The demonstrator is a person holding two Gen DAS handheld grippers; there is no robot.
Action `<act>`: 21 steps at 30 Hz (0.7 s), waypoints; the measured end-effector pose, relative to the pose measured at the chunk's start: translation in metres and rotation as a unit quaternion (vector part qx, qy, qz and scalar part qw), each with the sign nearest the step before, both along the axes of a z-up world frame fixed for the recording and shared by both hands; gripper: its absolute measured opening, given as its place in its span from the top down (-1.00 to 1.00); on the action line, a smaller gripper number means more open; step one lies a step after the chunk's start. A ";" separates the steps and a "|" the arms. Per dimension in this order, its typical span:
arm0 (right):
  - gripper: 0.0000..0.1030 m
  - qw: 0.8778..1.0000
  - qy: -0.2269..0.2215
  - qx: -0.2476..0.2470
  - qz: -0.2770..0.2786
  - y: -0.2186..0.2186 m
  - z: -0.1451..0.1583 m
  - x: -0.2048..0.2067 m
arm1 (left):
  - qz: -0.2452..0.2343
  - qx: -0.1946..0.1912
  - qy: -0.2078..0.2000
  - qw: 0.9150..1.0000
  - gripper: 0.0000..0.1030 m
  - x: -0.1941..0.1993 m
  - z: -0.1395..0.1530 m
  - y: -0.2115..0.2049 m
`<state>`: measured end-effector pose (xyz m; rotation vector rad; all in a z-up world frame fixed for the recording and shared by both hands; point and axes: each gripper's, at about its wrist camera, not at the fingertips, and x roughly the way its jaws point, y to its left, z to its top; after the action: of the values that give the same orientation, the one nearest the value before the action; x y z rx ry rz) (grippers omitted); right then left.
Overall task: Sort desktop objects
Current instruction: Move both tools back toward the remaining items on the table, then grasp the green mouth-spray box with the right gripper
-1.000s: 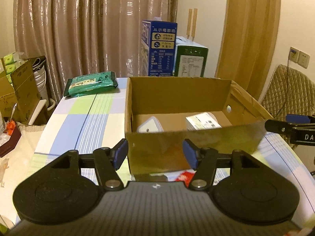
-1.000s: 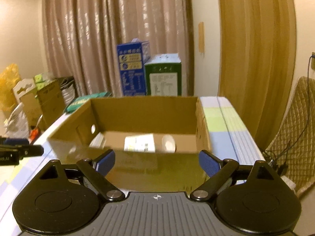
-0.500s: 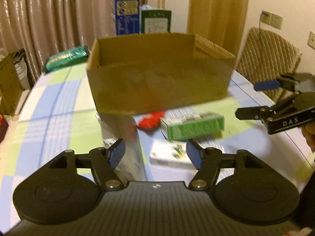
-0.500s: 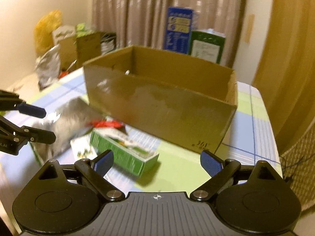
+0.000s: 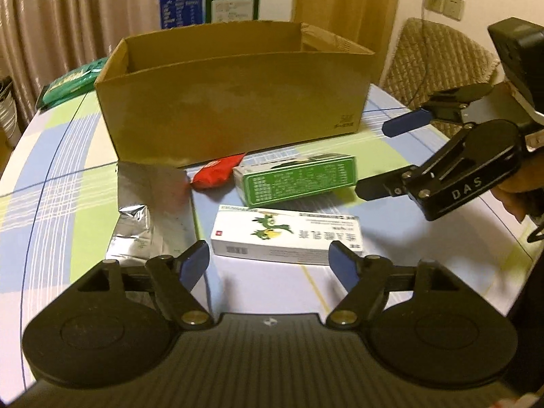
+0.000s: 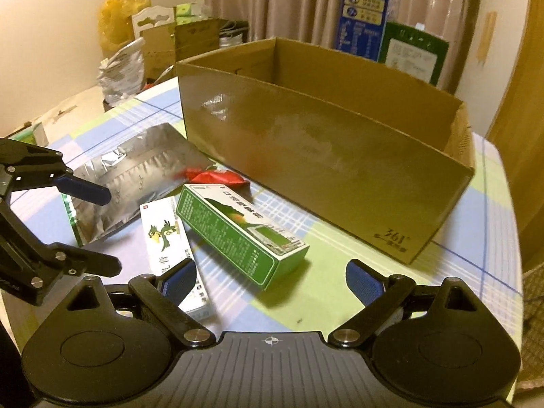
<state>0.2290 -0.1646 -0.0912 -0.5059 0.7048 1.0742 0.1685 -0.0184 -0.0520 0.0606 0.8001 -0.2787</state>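
An open brown cardboard box (image 5: 234,102) (image 6: 323,156) stands on the checked tablecloth. In front of it lie a green carton (image 5: 299,178) (image 6: 238,227), a white carton with a green bird print (image 5: 285,234) (image 6: 166,234), a red packet (image 5: 217,173) (image 6: 217,176) and a silver foil pouch (image 5: 149,210) (image 6: 132,176). My left gripper (image 5: 268,261) (image 6: 102,231) hovers over the white carton, its jaws opening, holding nothing. My right gripper (image 6: 272,280) (image 5: 387,156) hangs open and empty just right of the green carton.
A green packet (image 5: 68,81) lies at the table's back left. Blue and green cartons (image 6: 363,10) stand behind the box. A wicker chair (image 5: 438,57) sits past the right edge. Crumpled foil bags and cardboard (image 6: 122,71) are piled off the left side.
Both grippers came down and tipped forward, from looking into the box to looking at the items in front of it. The left jaws spread wider.
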 end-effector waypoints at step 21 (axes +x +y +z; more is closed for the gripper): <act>-0.26 0.994 0.071 -0.030 0.072 0.046 -0.035 0.049 | -0.004 -0.028 0.057 0.998 -0.46 0.035 -0.029 -0.006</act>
<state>0.2780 -0.1183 -0.1263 -0.5420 0.8379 1.2359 0.2034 -0.0248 -0.0807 -0.0042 0.9053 -0.3135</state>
